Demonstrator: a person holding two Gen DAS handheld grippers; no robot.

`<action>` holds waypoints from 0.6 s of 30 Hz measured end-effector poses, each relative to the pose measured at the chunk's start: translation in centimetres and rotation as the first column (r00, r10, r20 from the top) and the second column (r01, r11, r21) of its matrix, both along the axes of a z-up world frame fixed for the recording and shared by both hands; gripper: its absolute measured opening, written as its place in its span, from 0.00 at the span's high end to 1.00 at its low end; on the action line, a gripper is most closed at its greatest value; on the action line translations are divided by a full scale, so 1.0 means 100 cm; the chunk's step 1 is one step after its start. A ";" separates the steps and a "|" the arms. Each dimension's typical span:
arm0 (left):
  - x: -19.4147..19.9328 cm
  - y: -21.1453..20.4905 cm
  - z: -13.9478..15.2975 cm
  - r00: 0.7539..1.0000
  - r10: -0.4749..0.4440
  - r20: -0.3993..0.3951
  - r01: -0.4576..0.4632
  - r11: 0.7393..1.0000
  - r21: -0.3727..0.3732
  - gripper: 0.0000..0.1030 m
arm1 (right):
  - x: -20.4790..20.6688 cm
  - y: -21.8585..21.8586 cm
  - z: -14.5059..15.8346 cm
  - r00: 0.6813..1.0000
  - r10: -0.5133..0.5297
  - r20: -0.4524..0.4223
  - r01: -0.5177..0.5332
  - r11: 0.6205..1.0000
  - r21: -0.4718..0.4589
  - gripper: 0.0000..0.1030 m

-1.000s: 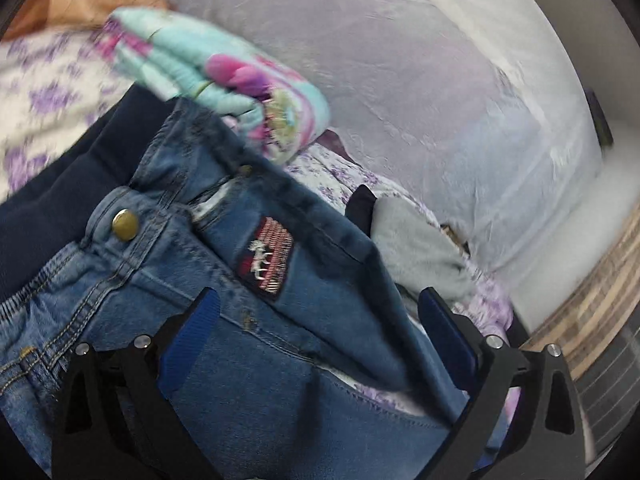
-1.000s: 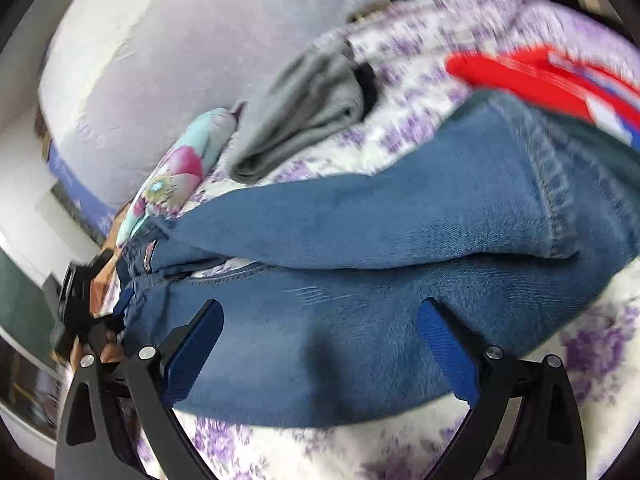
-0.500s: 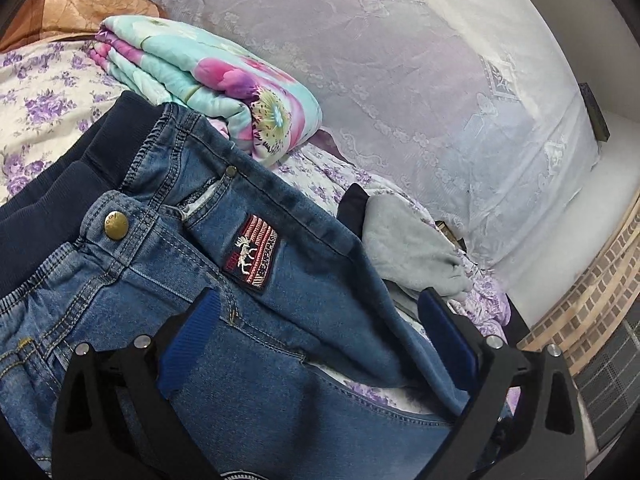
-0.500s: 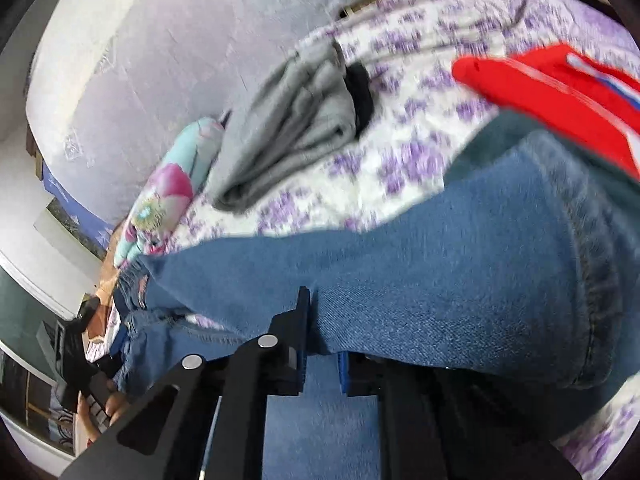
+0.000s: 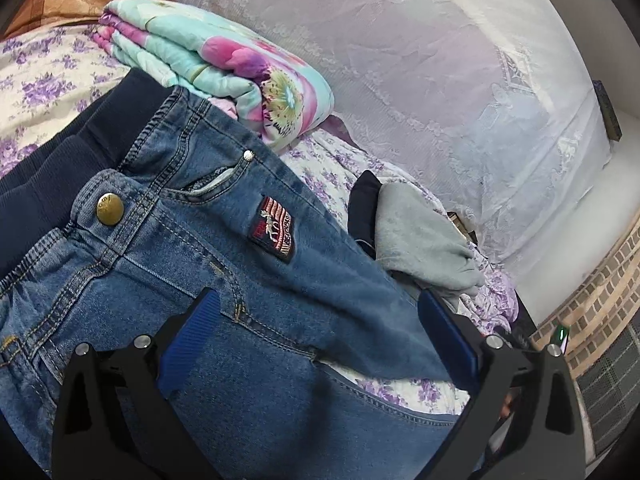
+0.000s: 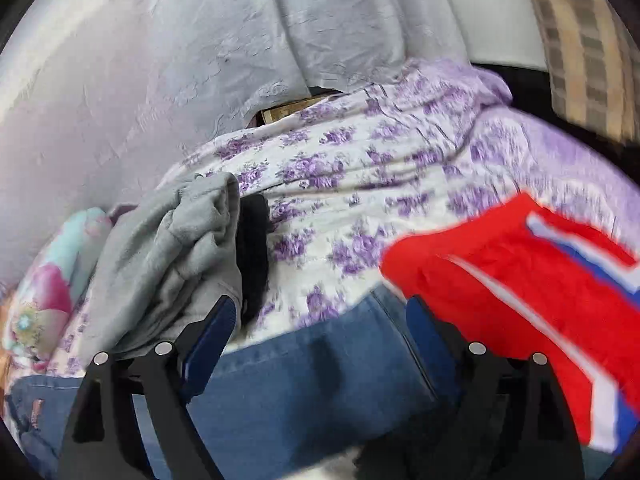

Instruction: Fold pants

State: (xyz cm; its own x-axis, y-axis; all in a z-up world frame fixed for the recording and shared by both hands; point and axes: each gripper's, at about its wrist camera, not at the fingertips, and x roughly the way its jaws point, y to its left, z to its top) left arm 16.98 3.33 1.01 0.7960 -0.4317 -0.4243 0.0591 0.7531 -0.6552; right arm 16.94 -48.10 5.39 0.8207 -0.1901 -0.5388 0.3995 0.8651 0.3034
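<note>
Blue jeans (image 5: 224, 248) with a brass button and a red patch lie on the floral bedsheet (image 5: 48, 76), waistband at the left, legs running right. My left gripper (image 5: 316, 328) is open just above the hip area, holding nothing. In the right wrist view the jeans' leg (image 6: 304, 380) lies under my right gripper (image 6: 316, 320), which is open with its blue pads on either side of the denim.
A folded floral blanket (image 5: 224, 64) lies behind the waistband. Grey and black clothes (image 5: 420, 240) lie beside the leg. A red garment with white and blue stripes (image 6: 532, 292) lies at the right. A white lace curtain (image 5: 440, 80) hangs behind the bed.
My right gripper was open, shut on the jeans' leg half a second ago, and is open again, now nearer the far end of the leg. The left gripper has barely moved.
</note>
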 end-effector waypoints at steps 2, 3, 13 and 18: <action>0.002 0.000 0.000 1.000 -0.004 -0.008 0.004 1.000 -0.012 0.06 | -0.016 -0.006 -0.005 1.000 0.009 0.030 -0.011 0.999 0.050 0.16; 0.003 0.000 0.000 1.000 -0.005 -0.010 0.005 1.000 -0.015 0.06 | -0.018 -0.008 0.000 0.999 0.035 0.029 -0.037 0.997 0.065 0.17; -0.004 0.006 0.000 1.000 0.000 -0.007 -0.001 0.999 -0.039 0.06 | -0.048 0.016 -0.013 0.979 0.196 -0.054 -0.182 0.964 0.195 0.42; -0.002 0.002 -0.003 1.000 -0.006 -0.021 0.005 1.000 -0.021 0.06 | -0.030 0.025 -0.027 0.974 0.200 -0.104 -0.180 0.968 0.175 0.51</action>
State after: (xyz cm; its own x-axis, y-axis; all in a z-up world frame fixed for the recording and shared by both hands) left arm 16.79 3.55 0.70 0.7846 -0.4450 -0.4317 0.0492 0.7388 -0.6722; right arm 13.99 -45.63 2.68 0.7608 0.0616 -0.6460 0.2748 0.8713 0.4067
